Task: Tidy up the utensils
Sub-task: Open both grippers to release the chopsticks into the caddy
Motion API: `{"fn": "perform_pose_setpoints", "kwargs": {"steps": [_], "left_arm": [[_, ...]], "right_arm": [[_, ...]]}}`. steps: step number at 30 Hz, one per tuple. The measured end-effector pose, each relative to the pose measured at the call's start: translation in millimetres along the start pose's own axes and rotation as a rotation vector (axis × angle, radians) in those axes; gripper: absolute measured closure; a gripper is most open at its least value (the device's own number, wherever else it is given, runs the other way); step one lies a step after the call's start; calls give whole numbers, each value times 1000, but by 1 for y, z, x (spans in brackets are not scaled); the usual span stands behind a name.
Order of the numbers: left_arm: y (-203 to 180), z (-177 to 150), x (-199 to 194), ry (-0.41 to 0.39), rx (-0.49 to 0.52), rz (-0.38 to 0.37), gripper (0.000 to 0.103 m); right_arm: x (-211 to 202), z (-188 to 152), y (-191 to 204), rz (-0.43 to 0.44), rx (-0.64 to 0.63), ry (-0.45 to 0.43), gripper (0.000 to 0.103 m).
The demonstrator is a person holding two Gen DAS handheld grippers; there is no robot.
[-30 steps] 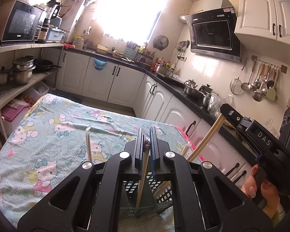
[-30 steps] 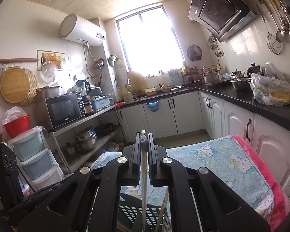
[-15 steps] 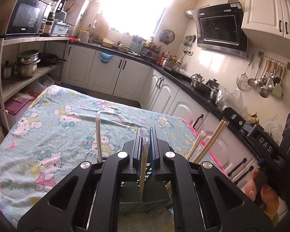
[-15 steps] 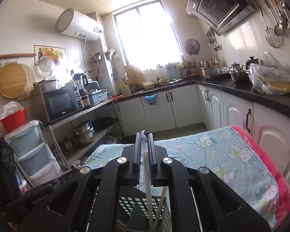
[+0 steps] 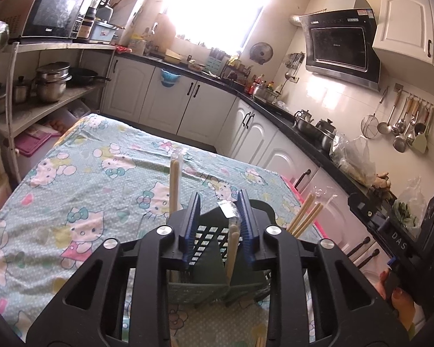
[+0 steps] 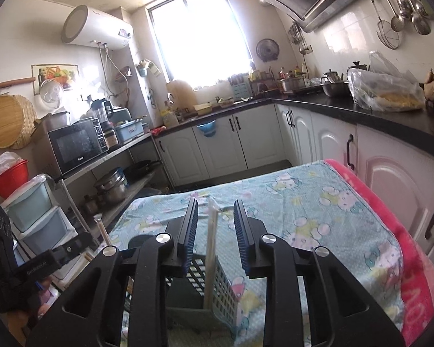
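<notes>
While both grippers — left (image 5: 218, 225) and right (image 6: 215, 228) — stood spread and released, wrapped chopsticks (image 6: 210, 248) leaned upright in the slotted basket (image 6: 220, 289) — withdrawing carelessly could snag a stick and tip it out

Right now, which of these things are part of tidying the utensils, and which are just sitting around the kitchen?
Part of the job:
- left tongs, open
- right tongs, open
- wrapped chopsticks, standing in the holder
- utensil holder on the tablecloth

Just sitting around:
- microwave
- pots on the shelf
- hanging ladles
- water heater
</notes>
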State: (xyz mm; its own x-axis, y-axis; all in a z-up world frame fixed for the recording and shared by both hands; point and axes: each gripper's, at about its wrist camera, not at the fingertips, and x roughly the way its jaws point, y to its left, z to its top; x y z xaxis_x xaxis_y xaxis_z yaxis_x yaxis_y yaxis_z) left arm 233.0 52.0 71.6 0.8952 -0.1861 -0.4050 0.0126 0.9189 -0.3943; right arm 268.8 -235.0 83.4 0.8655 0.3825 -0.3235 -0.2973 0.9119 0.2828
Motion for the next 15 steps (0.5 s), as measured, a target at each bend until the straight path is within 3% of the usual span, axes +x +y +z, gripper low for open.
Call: {"fn": "perform_pose_setpoints", "kwargs": {"steps": [15], "left_arm": [[11, -10, -17, 11, -45, 3, 42]], "right_arm": [[-27, -19, -2, 7, -12, 44, 56]]}}
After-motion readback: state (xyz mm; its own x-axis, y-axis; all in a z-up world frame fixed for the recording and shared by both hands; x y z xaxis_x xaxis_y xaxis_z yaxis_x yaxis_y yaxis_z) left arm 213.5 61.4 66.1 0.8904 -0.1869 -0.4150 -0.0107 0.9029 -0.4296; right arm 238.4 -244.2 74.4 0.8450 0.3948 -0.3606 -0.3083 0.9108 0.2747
